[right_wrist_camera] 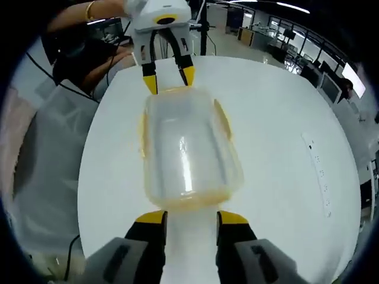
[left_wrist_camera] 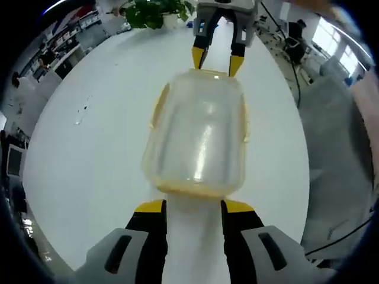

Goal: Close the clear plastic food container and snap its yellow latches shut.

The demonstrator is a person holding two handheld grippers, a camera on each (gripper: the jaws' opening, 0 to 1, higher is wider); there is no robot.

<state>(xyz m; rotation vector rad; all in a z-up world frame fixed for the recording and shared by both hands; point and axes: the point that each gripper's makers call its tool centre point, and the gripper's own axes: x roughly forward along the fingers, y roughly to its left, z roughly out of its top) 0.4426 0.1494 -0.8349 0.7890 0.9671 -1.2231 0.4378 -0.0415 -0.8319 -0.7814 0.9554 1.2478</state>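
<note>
The clear plastic food container (left_wrist_camera: 198, 133) sits in the middle of the white desk (left_wrist_camera: 89, 148), lid on, between the two tools. The left hand-held gripper (left_wrist_camera: 193, 207) waits just short of its near end at 6 o'clock, jaws apart and holding nothing. At 12 o'clock, the right hand-held gripper (left_wrist_camera: 218, 62) meets the far end, its yellow tips spread at the rim. Yellow latches (right_wrist_camera: 224, 124) run along the long sides. A potted plant (left_wrist_camera: 155, 12) stands at the desk's far edge.
</note>
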